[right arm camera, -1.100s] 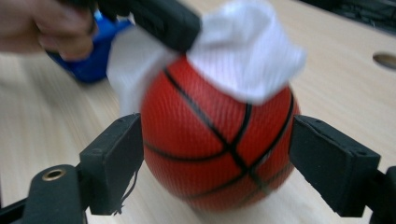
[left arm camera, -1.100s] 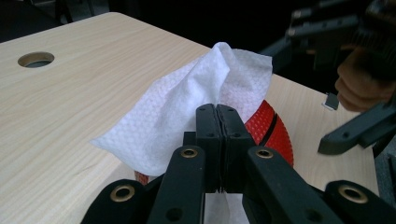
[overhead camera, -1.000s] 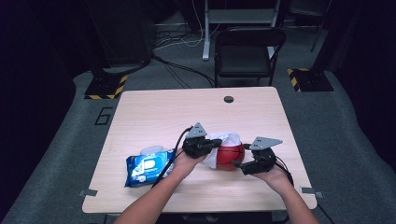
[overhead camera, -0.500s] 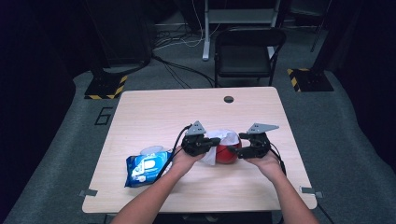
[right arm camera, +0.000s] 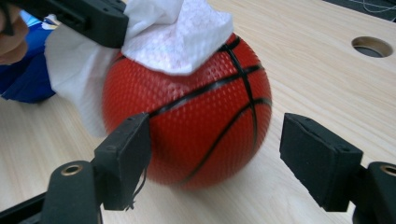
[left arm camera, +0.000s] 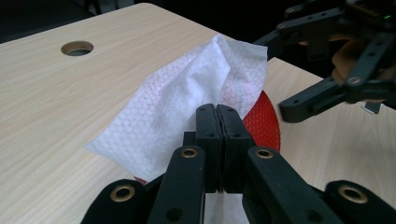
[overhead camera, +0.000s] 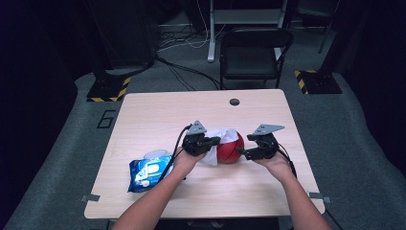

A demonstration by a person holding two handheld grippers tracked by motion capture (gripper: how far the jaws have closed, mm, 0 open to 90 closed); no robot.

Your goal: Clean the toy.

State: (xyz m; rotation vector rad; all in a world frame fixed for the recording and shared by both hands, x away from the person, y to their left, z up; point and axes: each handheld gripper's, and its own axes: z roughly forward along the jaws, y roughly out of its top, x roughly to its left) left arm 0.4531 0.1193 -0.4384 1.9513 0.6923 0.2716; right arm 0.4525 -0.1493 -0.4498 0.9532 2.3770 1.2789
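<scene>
While left claw [left arm camera: 218, 122] pinches dimpled white wipe [left arm camera: 187, 93]: right claw [right arm camera: 215, 149] spread, closing round pebbled red ball [right arm camera: 196, 121].

The surface [overhead camera: 158, 120] is light wood with a round hole [overhead camera: 234, 101] near its far edge. A red ball [overhead camera: 231, 147] with black lines sits on it, between the left tool [overhead camera: 214, 140] and the right tool [overhead camera: 241, 153]. A white wipe [overhead camera: 221, 135] lies over the ball on the left tool's side. A blue pack of wipes [overhead camera: 146, 173] lies on the surface, beside the left tool's arm, away from the ball.
</scene>
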